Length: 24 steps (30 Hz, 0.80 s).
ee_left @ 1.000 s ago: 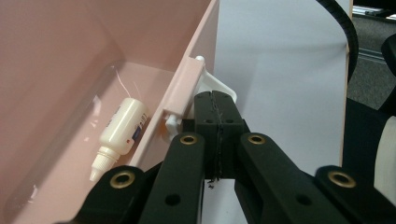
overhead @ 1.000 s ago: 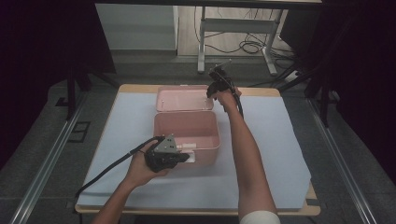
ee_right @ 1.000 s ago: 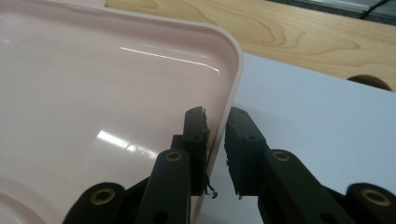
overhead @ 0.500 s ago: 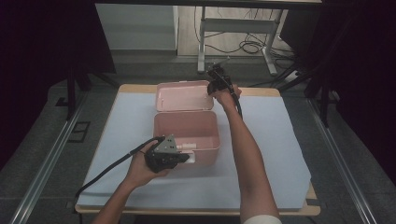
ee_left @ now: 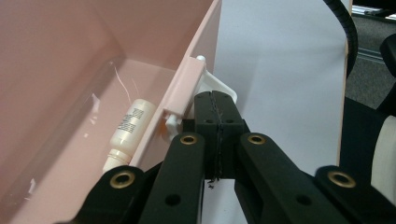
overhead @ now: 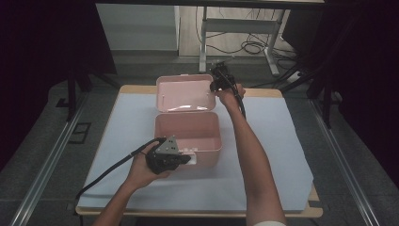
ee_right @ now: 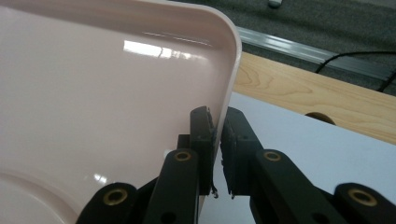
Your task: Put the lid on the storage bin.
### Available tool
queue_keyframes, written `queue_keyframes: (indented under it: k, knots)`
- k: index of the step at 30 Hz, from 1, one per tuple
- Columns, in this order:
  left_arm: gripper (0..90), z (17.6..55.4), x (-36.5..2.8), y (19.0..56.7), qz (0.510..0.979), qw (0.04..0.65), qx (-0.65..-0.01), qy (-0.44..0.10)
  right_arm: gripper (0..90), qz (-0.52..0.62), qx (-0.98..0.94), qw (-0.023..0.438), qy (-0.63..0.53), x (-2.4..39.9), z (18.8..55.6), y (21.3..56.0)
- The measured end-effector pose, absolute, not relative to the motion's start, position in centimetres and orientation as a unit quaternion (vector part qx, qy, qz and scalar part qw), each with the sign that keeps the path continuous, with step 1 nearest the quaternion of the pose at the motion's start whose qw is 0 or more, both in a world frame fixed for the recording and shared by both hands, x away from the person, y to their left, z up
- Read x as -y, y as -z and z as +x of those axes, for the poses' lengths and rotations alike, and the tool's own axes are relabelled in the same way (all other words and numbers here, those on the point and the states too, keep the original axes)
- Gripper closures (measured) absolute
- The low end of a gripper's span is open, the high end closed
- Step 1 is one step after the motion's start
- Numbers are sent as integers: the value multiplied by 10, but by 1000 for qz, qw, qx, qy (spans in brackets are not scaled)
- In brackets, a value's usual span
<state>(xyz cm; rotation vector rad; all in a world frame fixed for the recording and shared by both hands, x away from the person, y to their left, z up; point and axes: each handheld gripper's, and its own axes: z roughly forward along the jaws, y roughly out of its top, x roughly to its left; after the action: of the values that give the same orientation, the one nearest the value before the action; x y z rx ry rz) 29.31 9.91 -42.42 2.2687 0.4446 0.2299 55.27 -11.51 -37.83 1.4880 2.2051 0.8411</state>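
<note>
My left gripper [overhead: 184,158] has its jaws pressed together on the white latch tab [ee_left: 219,88] at the front of the pink box [overhead: 188,134], mid-surface [overhead: 127,122]. A small bottle [ee_left: 128,130] lies inside. My right gripper [ee_right: 215,135], jaws just narrowing, seems to pinch the raised lid [overhead: 184,93] by its edge. Opening is nearly done; free room lies behind and beside the lid.

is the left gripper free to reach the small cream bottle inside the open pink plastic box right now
Probably not yet. The left gripper is shut on the white latch outside the pink plastic box's front wall. The lid is raised, so the small cream bottle lies uncovered; it would have to let go first.
</note>
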Motion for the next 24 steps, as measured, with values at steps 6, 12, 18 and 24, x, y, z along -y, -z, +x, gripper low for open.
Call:
queue_keyframes:
  k: [6,12,18,24]
  knots:
    - [900,294,-99,425,893,403,-181,-89,839,523,-772,186,-311,116,548,376]
    - [900,294,-99,424,896,398,-178,-89,840,522,-769,189,-317,117,545,373]
    - [900,294,-99,424,895,398,-179,-89,845,518,-763,206,-328,117,538,367]
    - [900,294,-100,424,895,398,-180,-87,847,506,-754,234,-347,119,526,363]
